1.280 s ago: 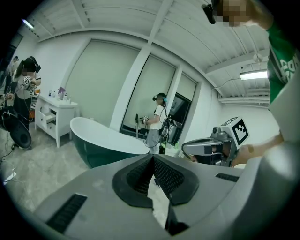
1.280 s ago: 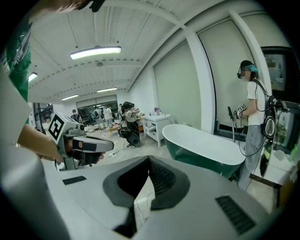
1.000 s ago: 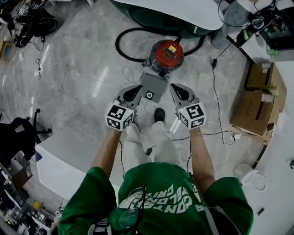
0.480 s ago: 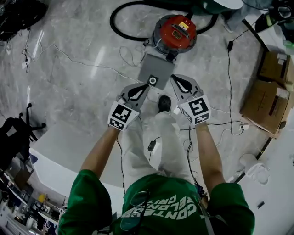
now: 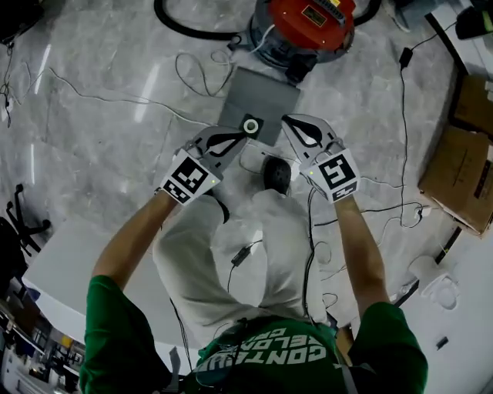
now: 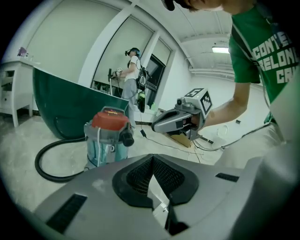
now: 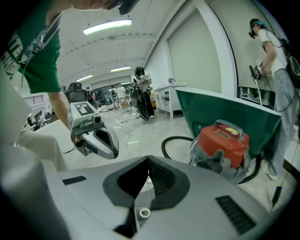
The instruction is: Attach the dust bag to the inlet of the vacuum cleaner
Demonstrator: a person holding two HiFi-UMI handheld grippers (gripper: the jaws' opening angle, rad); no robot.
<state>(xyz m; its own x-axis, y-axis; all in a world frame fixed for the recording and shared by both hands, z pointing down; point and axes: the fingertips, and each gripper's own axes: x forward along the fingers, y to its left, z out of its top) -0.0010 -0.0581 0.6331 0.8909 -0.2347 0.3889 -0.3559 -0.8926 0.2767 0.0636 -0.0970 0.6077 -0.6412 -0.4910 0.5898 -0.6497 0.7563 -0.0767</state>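
Observation:
The vacuum cleaner has a red lid and a teal drum and stands on the floor at the top of the head view. It also shows in the left gripper view and the right gripper view. The grey dust bag lies flat on the floor just in front of it, its white ring collar facing up. My left gripper and right gripper hover above the bag's near edge, either side of the collar. Each one's jaws meet at the tips with nothing between them.
A black hose loops behind the vacuum. Thin cables trail over the floor. Cardboard boxes sit at the right and a white tabletop at the lower left. A dark green curved wall stands behind the vacuum. A person stands beyond it.
The view has moved forward, so the vacuum and bag sit higher in the frame. Both grippers have come closer to the bag's collar end, still shut.

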